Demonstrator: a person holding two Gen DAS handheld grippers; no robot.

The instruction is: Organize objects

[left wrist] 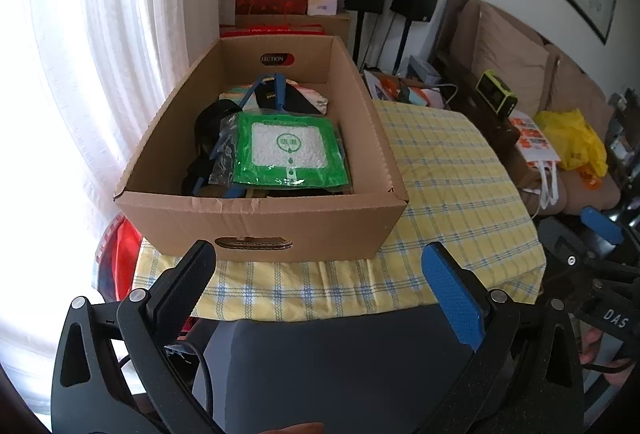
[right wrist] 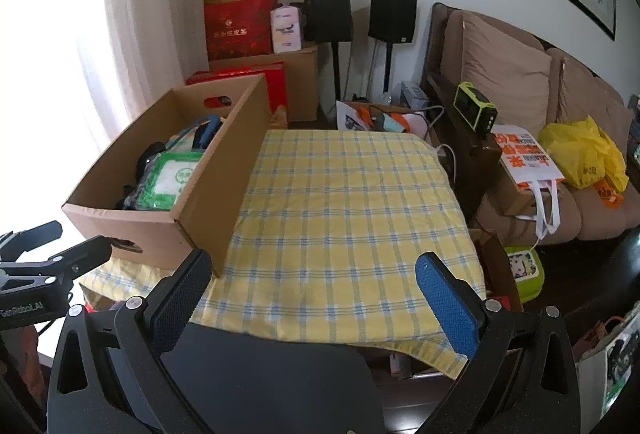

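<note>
Both claws, left point(left wrist: 320, 274) and right point(right wrist: 312, 274), gape empty, short of the filled cardboard box point(left wrist: 256, 222).

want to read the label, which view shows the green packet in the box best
The left wrist view: it looks down into the box, showing the green packet nearly whole, face up. The right wrist view shows it smaller, partly hidden by the box wall.

1. My left gripper point(left wrist: 320, 266) hangs with its jaws spread wide, one finger black, the other blue-padded, nothing between them.
2. My right gripper point(right wrist: 314, 272) is just as wide and empty.
3. Both point forward, side by side.
</note>
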